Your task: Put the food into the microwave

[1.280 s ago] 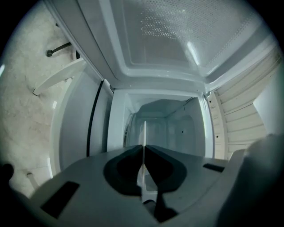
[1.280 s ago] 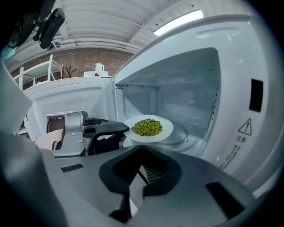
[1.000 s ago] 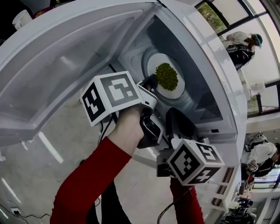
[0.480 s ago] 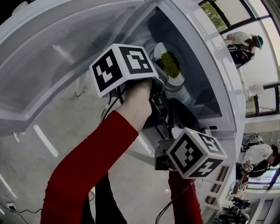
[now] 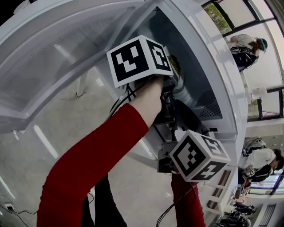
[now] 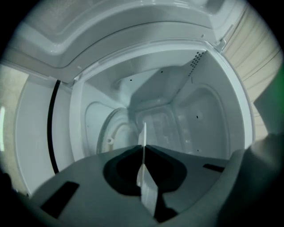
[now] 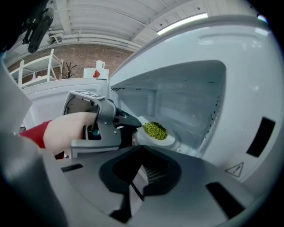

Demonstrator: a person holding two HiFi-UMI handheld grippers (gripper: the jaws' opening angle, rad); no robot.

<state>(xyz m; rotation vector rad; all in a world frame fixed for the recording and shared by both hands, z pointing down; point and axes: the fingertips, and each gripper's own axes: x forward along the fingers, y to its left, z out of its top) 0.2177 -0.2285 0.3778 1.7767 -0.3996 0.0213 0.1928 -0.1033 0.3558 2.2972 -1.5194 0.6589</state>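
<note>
While the microwave [image 7: 191, 88] stands with its door [image 5: 66, 53] swung open, the following is recorded.
Left tool [image 6: 143, 153]: clamped on the rim of the white plate [image 7: 172, 141].
Food [image 7: 154, 130]: green heap, carried on the plate, inside the cavity.
Right tool [image 7: 141, 151]: jaws together, nothing held, positioned outside the opening.

Brick wall [image 7: 116, 53], large windows [image 5: 234, 10]

the left hand-held gripper [image 7: 136, 127] holds a plate [image 7: 165, 141] of green food [image 7: 154, 129] inside the microwave [image 7: 191, 88].
</note>
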